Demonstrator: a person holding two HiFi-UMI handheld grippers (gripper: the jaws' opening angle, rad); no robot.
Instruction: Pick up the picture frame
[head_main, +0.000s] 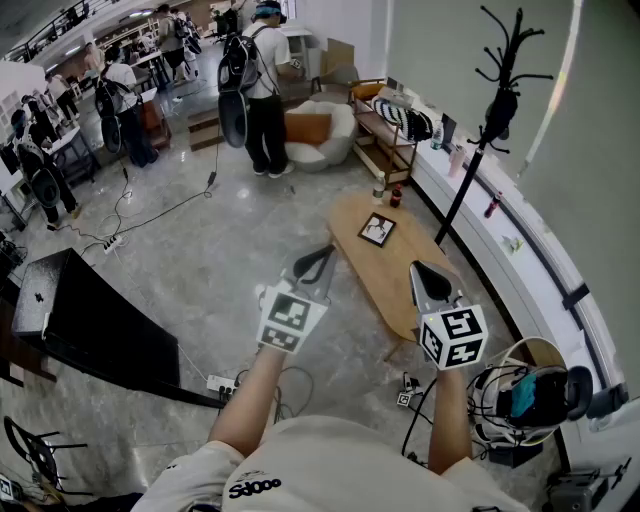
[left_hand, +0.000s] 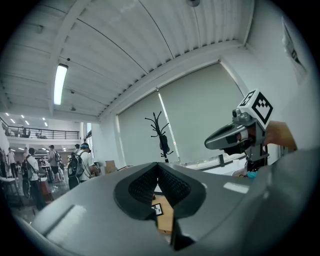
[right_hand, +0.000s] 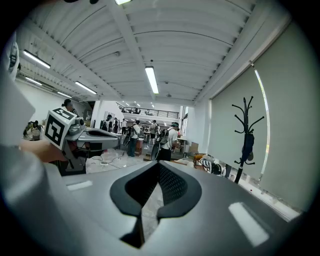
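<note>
Picture frame (head_main: 377, 229): lies flat on the low wooden table (head_main: 400, 290), in its far half and about midway between the long edges; dark border, pale picture.

Frame against the left gripper (head_main: 326, 252): ahead of the tip and to its right, well apart. The tip hangs over the floor just off the table's near left edge.

Frame against the right gripper (head_main: 416, 267): ahead and to its left, also well apart. This gripper hangs over the near part of the table.

Left gripper, own view: jaws pressed together with nothing held. Through the slit below the pads a strip of table (left_hand: 166, 220) and a corner of the frame (left_hand: 157, 209) show — low and distant.

Right gripper, own view: the right gripper (right_hand: 159, 165) has its jaws together and is empty. Only pale floor shows through the slit — the frame is not in this view.

Each in the other's view: the right gripper (left_hand: 227, 140) floats at the upper right of the left gripper view; the left gripper (right_hand: 92, 136) sits at the left of the right gripper view.

Far end of the table: two small bottles (head_main: 394, 196) stand just beyond the frame.

Right of the table: a black coat stand (head_main: 490, 110) rises by the window ledge.

Beyond the table: a person with a backpack (head_main: 262, 90) stands on the floor.
</note>
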